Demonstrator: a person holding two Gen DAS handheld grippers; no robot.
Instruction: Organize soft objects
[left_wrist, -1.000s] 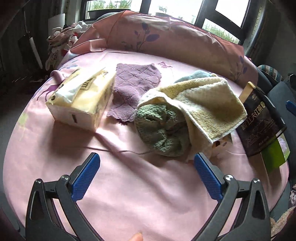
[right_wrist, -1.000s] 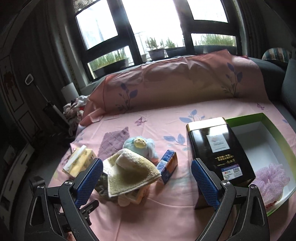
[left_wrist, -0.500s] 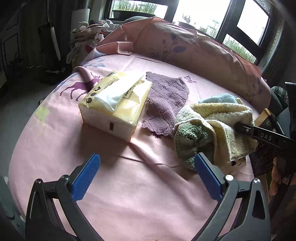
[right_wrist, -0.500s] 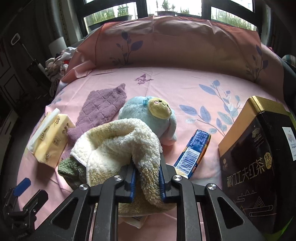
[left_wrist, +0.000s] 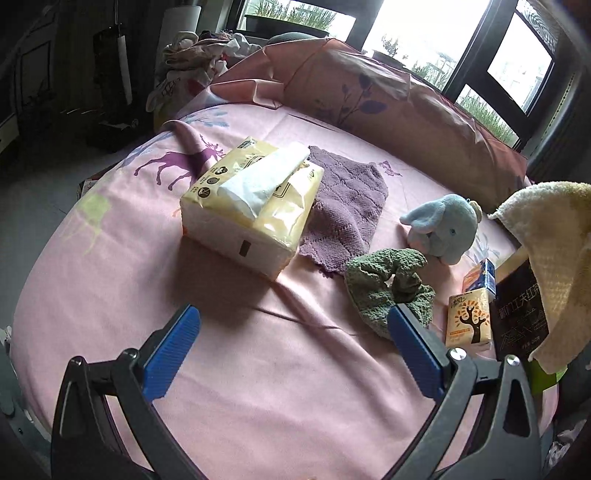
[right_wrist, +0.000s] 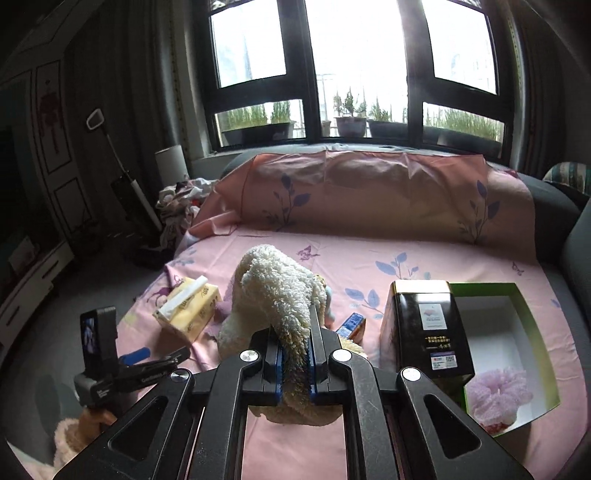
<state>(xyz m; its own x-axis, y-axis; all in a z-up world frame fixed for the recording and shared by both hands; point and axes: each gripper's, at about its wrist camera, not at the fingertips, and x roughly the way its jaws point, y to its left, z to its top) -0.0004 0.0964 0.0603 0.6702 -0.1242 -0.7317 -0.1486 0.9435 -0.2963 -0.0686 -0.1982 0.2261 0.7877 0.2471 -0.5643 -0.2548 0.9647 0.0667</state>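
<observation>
A round bed under a pink printed sheet (left_wrist: 258, 369) sits before dark-framed windows (right_wrist: 354, 74). The right gripper (right_wrist: 295, 354) clamps a cream fluffy towel (right_wrist: 280, 291); the left gripper (left_wrist: 291, 354) gapes wide, empty.

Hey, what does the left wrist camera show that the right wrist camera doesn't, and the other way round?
Only the left wrist view shows the green knitted cloth, the purple cloth, and the open, empty left gripper. Only the right wrist view shows the green-rimmed box holding a pink scrunchie, and the right gripper shut on the cream towel. Both show that towel lifted off the bed, the tissue pack, the black tin and the pink sheet.
</observation>
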